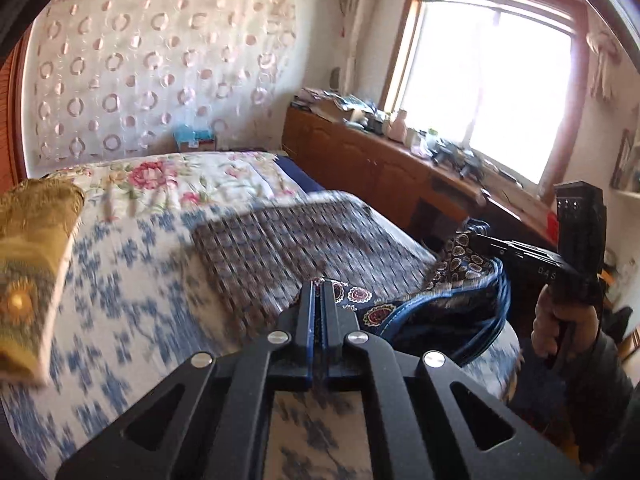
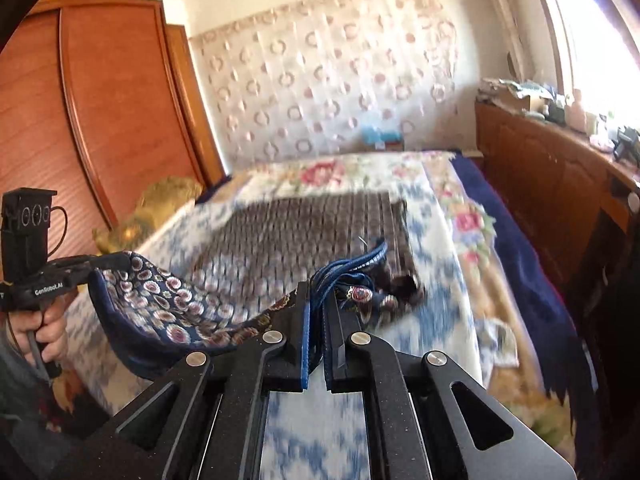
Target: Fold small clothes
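Left wrist view: the left claw (image 1: 322,292) is clamped on the garment (image 1: 436,292), which stretches right to the right claw (image 1: 480,238) above the bed (image 1: 132,264). Right wrist view: the right claw (image 2: 317,292) pinches the garment's (image 2: 180,312) blue edge; cloth sags left to the left claw (image 2: 94,260), over the mat (image 2: 296,232).

A bed (image 1: 132,264) is covered by a blue-and-white patterned sheet, with a floral quilt (image 1: 168,180) laid at the far end. A brown checkered mat (image 1: 288,236) is spread on the sheet. A gold cushion (image 1: 28,264) is seen at the near left. A wooden cabinet (image 1: 360,160), cluttered on top, is set along the right under a bright window (image 1: 492,80). A wooden wardrobe (image 2: 100,112) is placed left of the bed. A circle-patterned curtain (image 1: 160,64) is hung on the far wall.
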